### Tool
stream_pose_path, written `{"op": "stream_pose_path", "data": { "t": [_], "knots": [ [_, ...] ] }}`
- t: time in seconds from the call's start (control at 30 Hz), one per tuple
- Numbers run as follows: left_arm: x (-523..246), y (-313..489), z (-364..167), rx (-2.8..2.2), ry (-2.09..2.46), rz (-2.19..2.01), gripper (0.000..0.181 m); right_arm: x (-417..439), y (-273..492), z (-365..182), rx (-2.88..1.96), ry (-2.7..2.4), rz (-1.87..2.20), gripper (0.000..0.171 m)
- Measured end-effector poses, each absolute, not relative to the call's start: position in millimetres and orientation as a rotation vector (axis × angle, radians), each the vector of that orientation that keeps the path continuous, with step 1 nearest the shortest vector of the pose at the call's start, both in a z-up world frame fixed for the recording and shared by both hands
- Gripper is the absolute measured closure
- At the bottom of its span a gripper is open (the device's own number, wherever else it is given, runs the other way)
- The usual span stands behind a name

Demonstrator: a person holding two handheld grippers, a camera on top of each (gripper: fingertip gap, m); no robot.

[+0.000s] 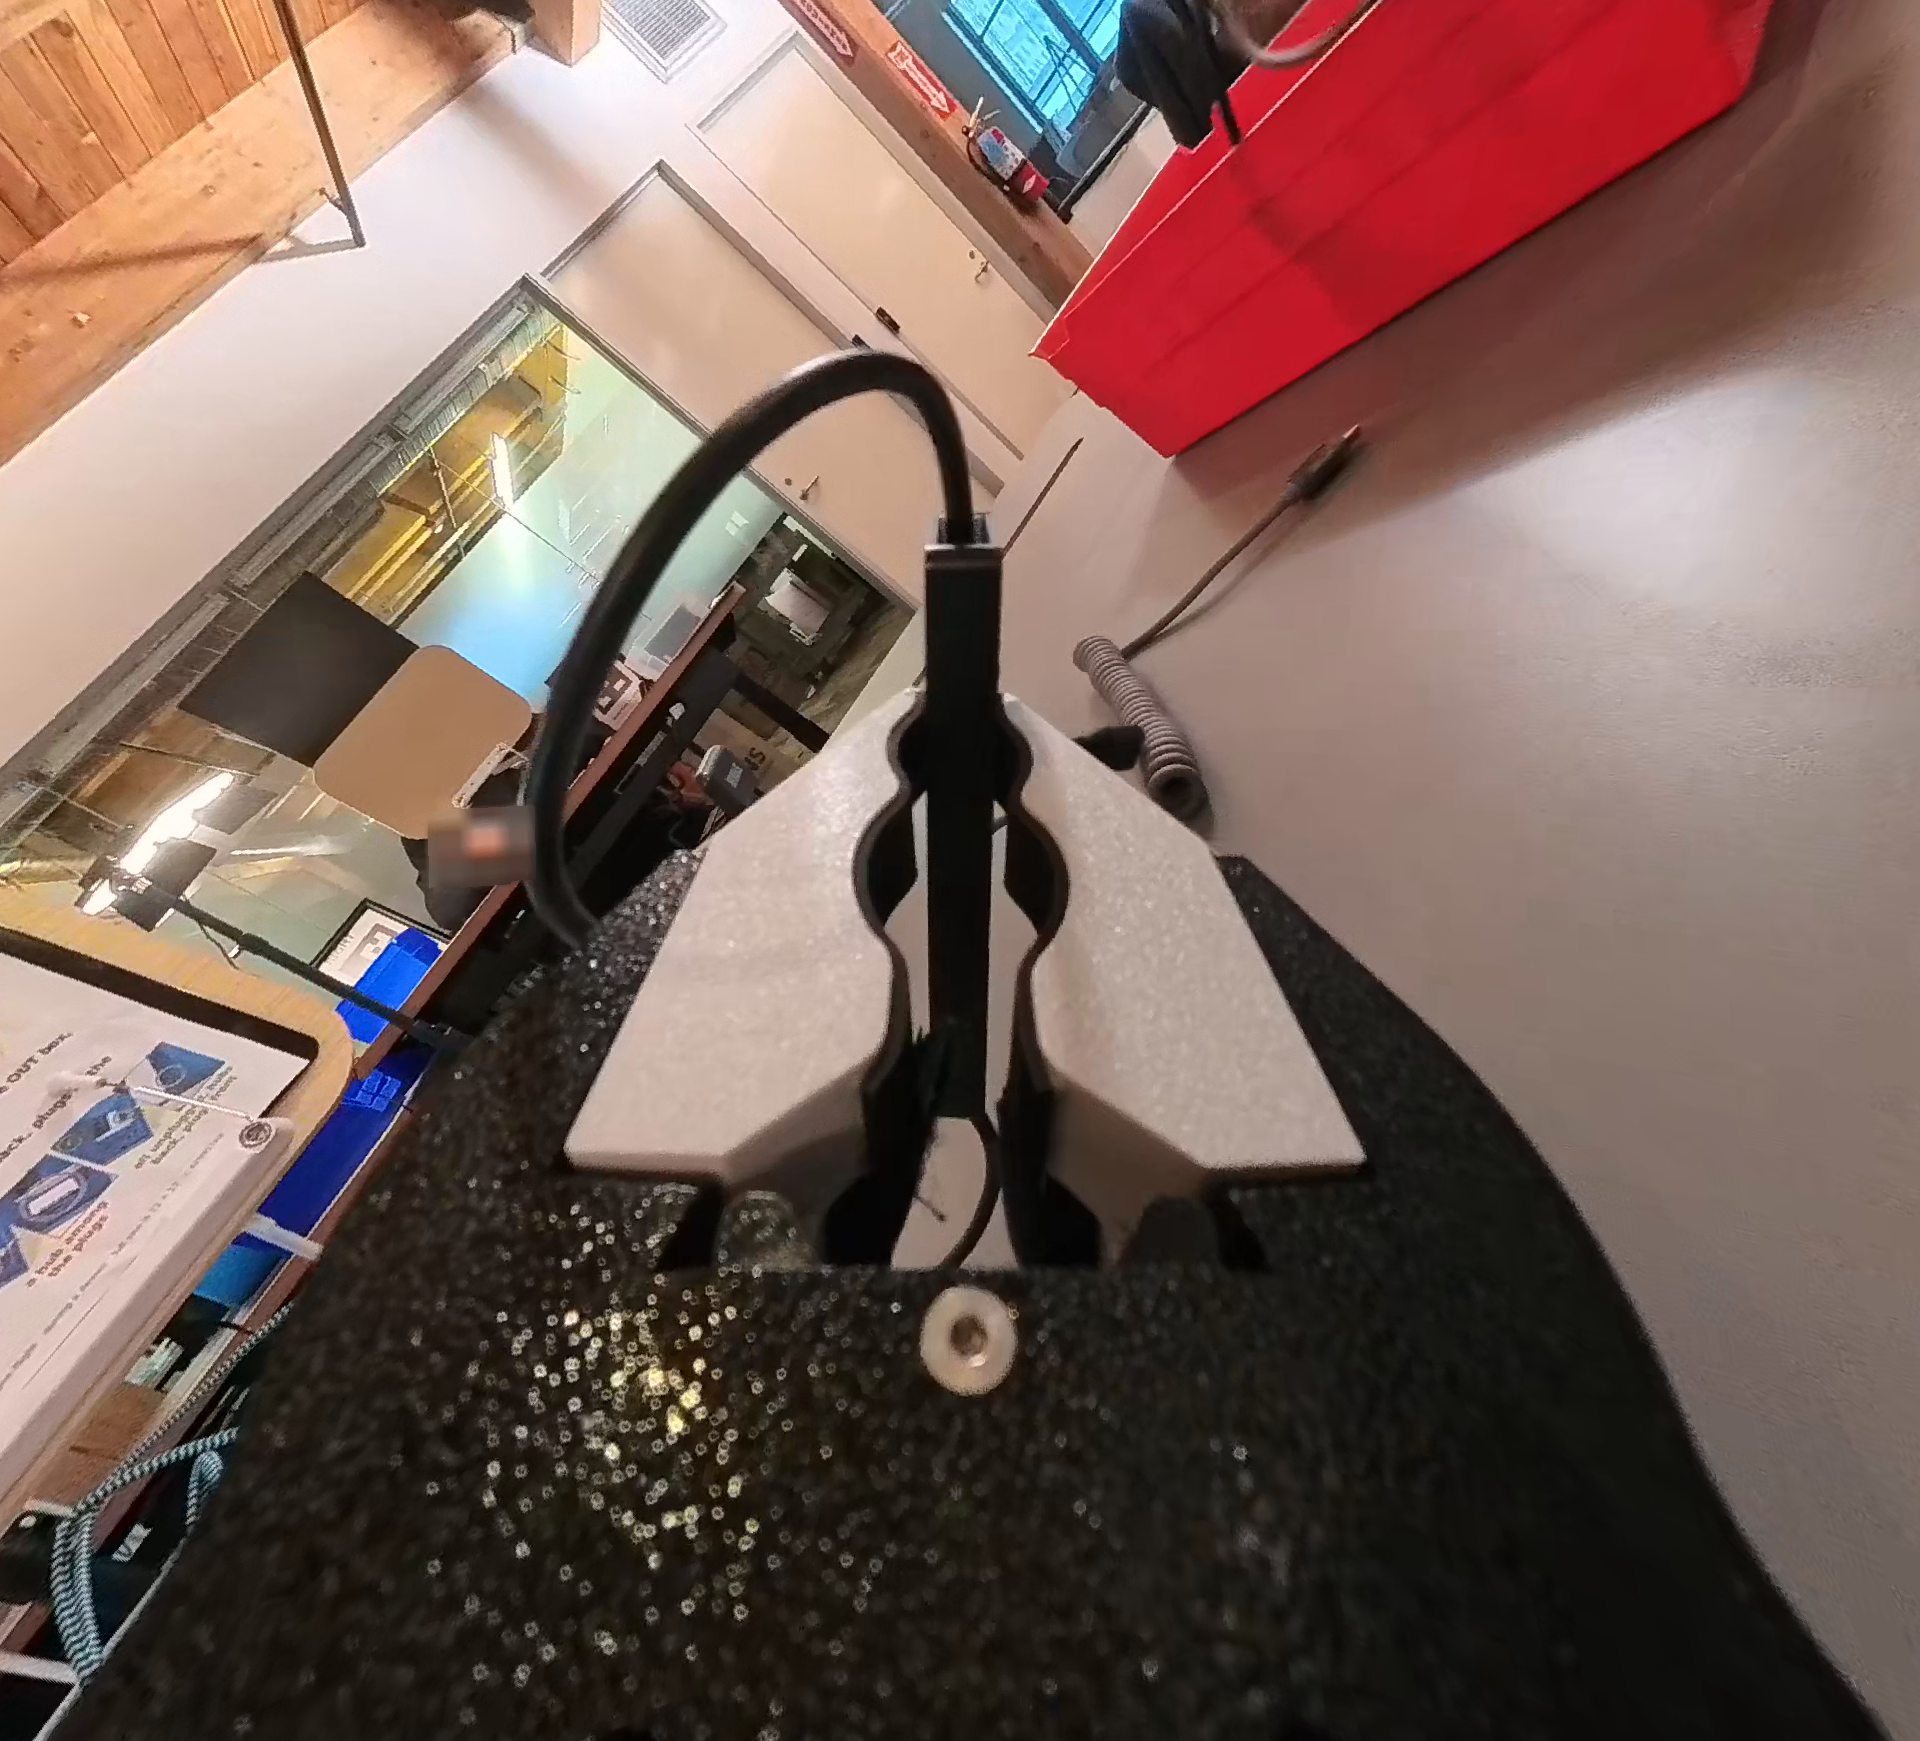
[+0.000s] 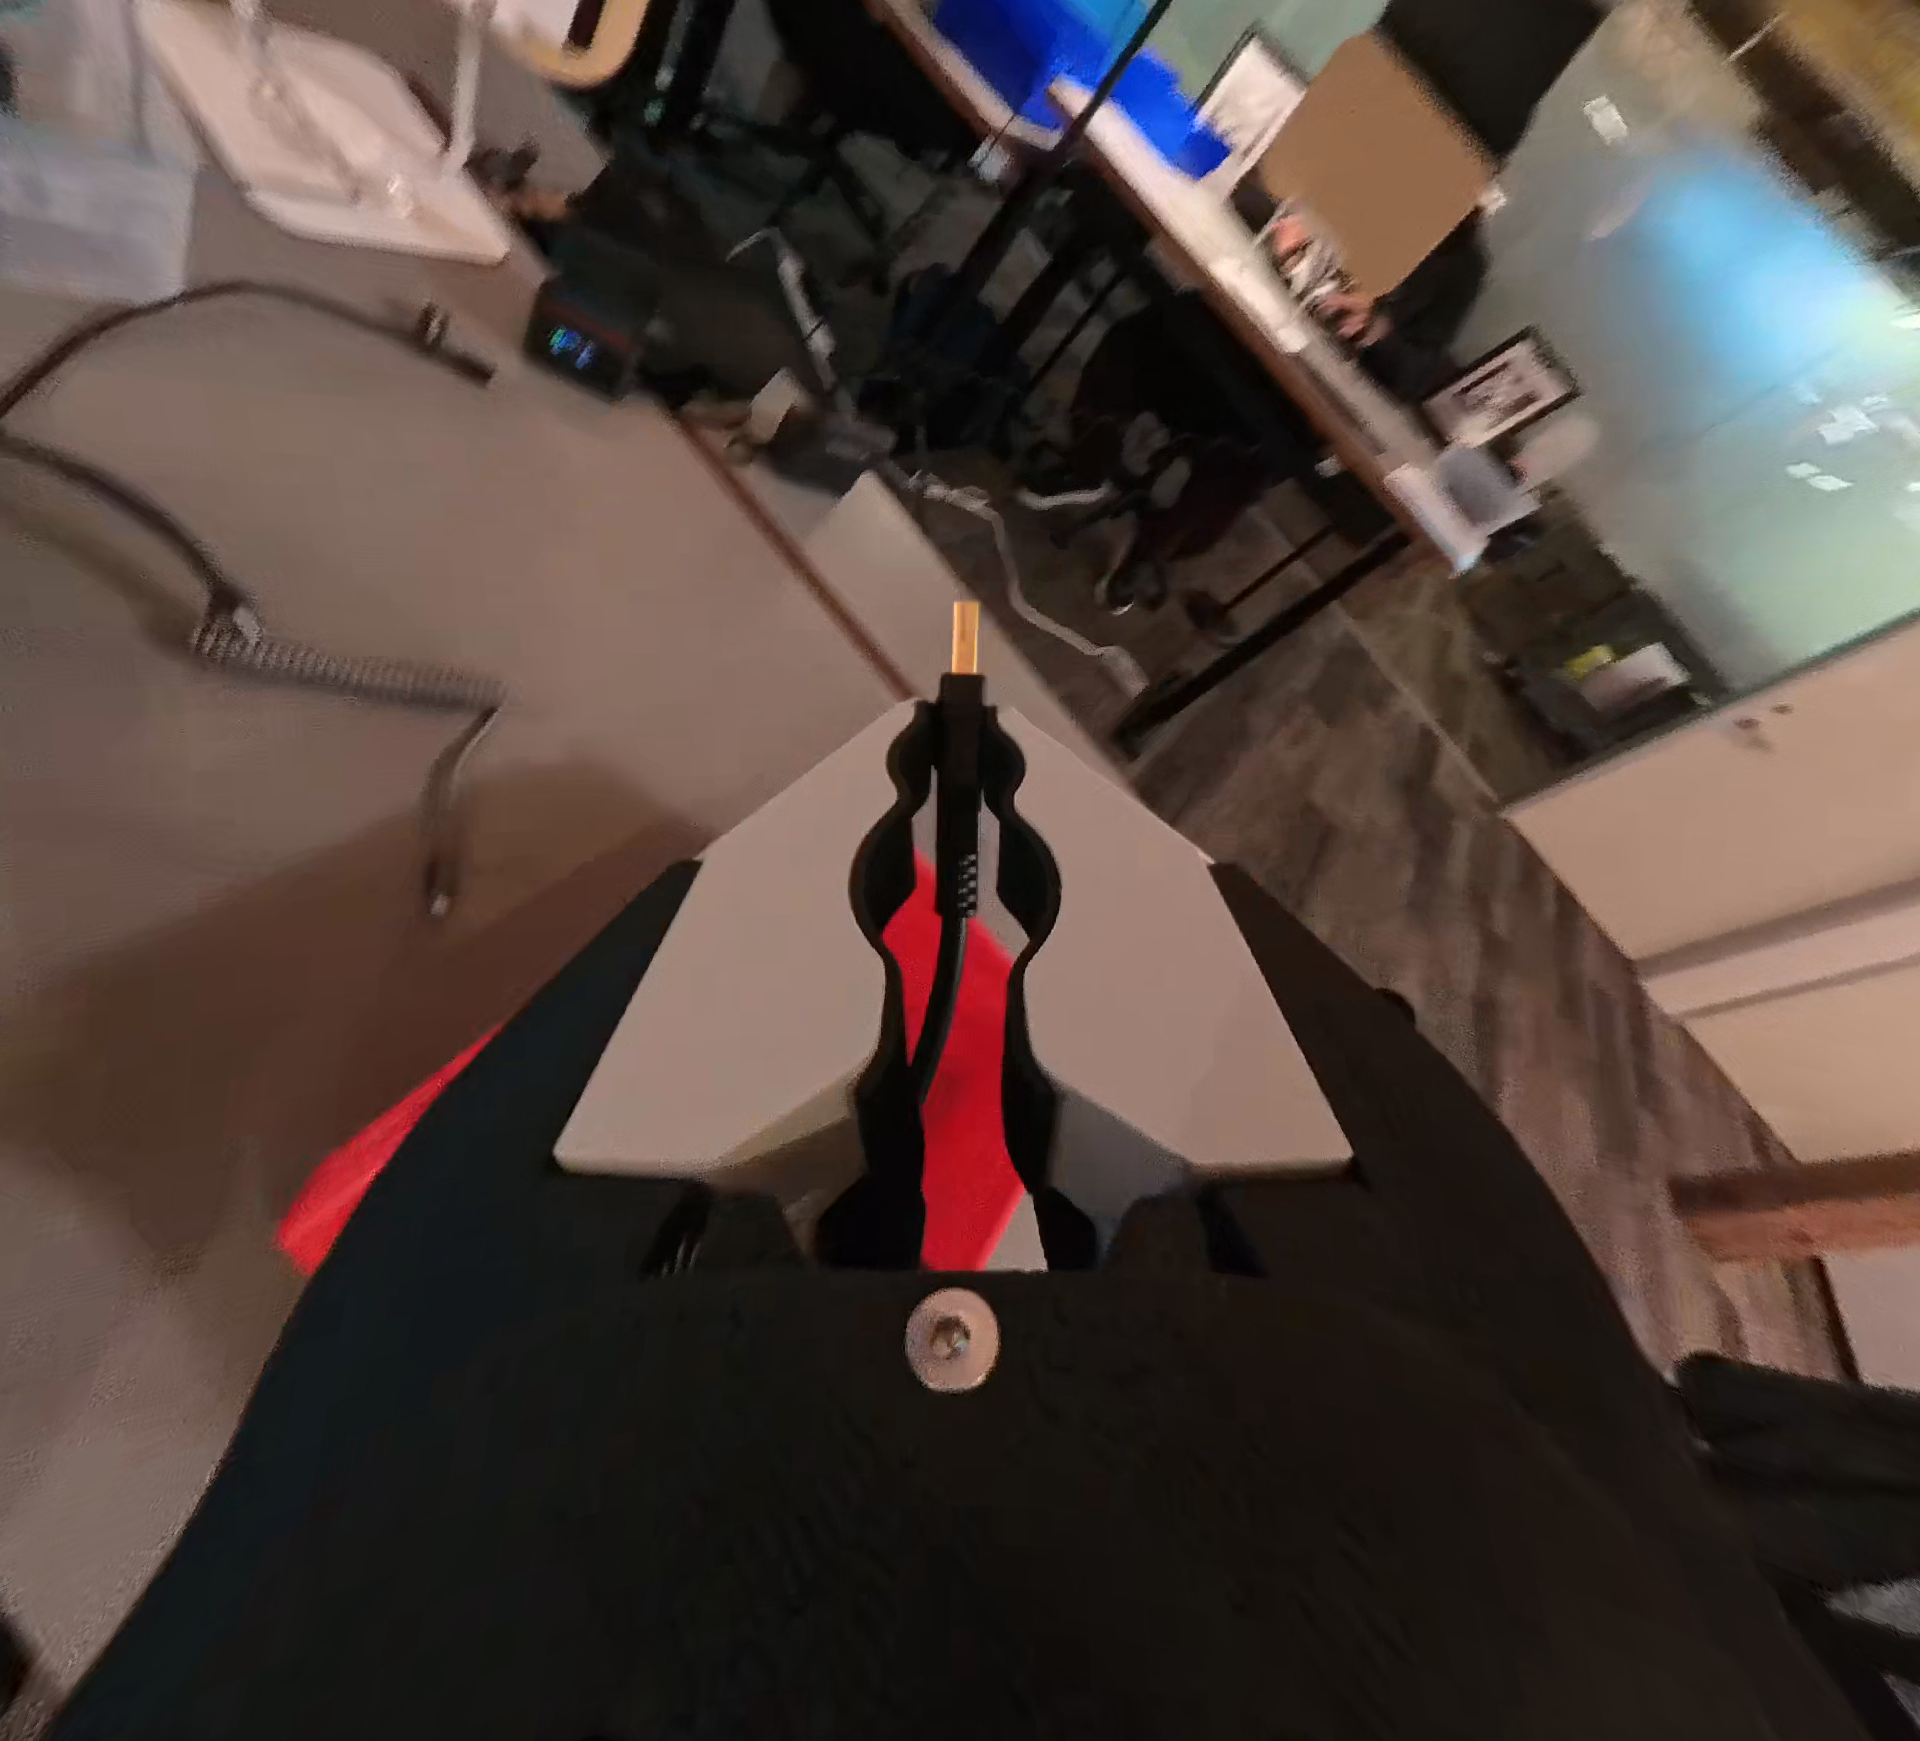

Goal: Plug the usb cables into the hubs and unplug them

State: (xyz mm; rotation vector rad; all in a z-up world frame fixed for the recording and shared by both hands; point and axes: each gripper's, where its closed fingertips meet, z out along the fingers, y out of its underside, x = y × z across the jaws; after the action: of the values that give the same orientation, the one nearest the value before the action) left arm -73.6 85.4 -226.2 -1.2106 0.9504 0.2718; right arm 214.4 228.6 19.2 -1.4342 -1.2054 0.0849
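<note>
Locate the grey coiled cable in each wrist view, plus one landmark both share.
Left wrist view: the grey coiled cable lies on the table right of the fingertips, its straight tail running up-right toward the red bin.
Right wrist view: the coil lies at left on the table, one end bending down, blurred.
Shared landmark: the blue bins beyond the table edge.

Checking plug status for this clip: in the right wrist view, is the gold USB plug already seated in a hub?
No, the gold USB plug sticks out bare past the right tool, in open air.
</note>
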Motion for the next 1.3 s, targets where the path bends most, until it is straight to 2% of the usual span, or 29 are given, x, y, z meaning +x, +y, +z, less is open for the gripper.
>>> {"op": "stream_pose_path", "data": {
  "t": [0.13, 0.3, 0.57, 0.67, 0.73, 0.83, 0.9, 0.97, 1.1, 1.2, 1.3],
  "knots": [
    [-72, 84, -227, -1.206, 0.96, 0.274, 0.173, 220, 230, -59, -1.588, -1.365, 0.088, 0.163],
    [-71, 84, -228, -1.204, 0.972, 0.28, 0.173, 246, 244, -145, -1.78, -1.568, -0.12, 0.163],
    [-69, 83, -229, -1.2, 0.983, 0.287, 0.173, 276, 230, -251, -1.97, -2.062, -0.436, 0.164],
    [-69, 82, -229, -1.195, 0.989, 0.285, 0.173, 267, 228, -259, -2.093, -1.994, -0.334, 0.158],
    [-68, 81, -229, -1.192, 0.995, 0.281, 0.173, 266, 234, -241, -2.215, -1.863, -0.296, 0.133],
    [-71, 84, -230, -1.21, 0.984, 0.313, 0.173, 267, 258, -180, -2.123, -1.685, -0.475, 0.109],
    [-72, 85, -231, -1.216, 0.986, 0.32, 0.173, 262, 271, -119, -1.904, -1.531, -0.785, 0.104],
    [-69, 83, -232, -1.213, 1.002, 0.302, 0.173, 209, 247, -91, -1.6, -1.561, -0.802, 0.102],
    [-52, 70, -233, -1.15, 1.075, 0.177, 0.173, 56, 125, -151, -1.056, -1.864, -0.27, 0.108],
    [-34, 48, -231, -1.074, 1.14, -0.03, 0.173, 0, 74, -214, -0.814, -1.985, -0.119, 0.111],
    [-21, 34, -237, -1.067, 1.206, -0.207, 0.173, -33, 54, -255, -0.771, -2.014, 0.101, 0.121]
  ]
}}
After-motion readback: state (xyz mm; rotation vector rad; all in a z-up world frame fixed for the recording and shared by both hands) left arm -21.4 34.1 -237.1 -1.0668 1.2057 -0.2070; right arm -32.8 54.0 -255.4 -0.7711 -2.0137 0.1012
